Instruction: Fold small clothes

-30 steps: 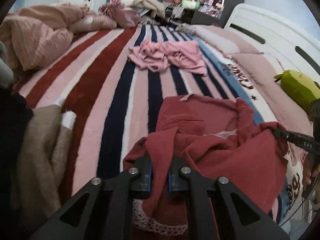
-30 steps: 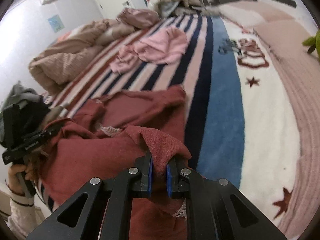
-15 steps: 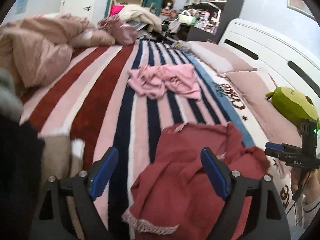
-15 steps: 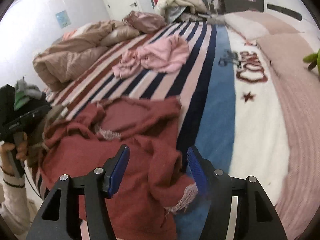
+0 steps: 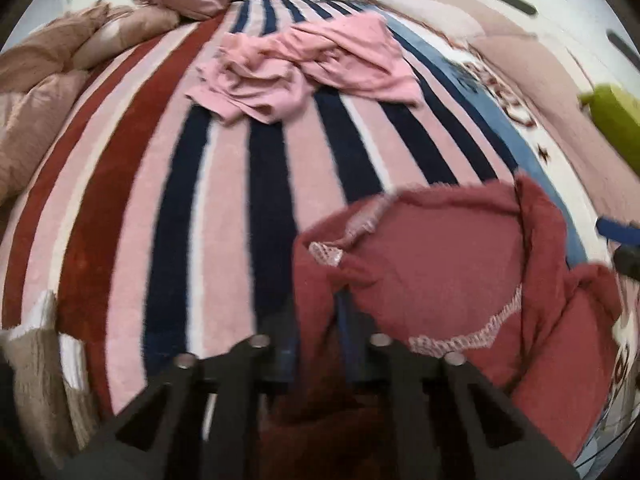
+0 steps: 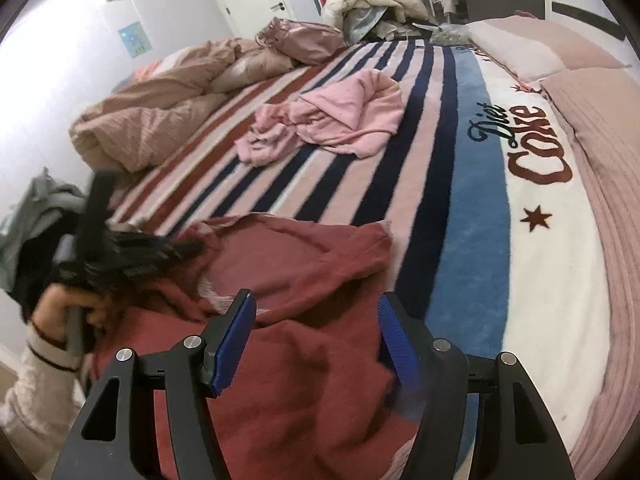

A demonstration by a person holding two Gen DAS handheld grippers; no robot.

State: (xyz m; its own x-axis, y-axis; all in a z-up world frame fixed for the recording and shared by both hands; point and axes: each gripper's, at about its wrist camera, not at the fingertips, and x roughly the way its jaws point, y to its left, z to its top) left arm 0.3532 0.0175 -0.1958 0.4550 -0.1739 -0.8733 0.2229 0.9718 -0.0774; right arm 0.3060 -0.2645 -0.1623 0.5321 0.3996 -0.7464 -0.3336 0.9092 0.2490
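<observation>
A dark red knit garment [image 5: 448, 276] with pale lace trim lies rumpled on the striped blanket, also in the right wrist view [image 6: 304, 280]. My left gripper [image 5: 318, 344] is low over its left edge, fingers close together with a red fold between them; the view is blurred. My right gripper [image 6: 316, 340] is open and empty just above the garment's near part. The left gripper shows blurred at the garment's left side in the right wrist view [image 6: 120, 256].
A crumpled pink garment [image 5: 304, 68] lies farther up the striped blanket [image 5: 200, 200]. Beige duvet [image 6: 168, 120] and pink pillows [image 6: 532, 52] flank the bed. A folded beige cloth [image 5: 36, 368] lies at the near left. A green plush toy [image 5: 616, 120] sits at the right.
Both grippers let go of the red garment half a second ago. The left gripper has since dropped and narrowed onto its left edge. The right gripper stays open above it.
</observation>
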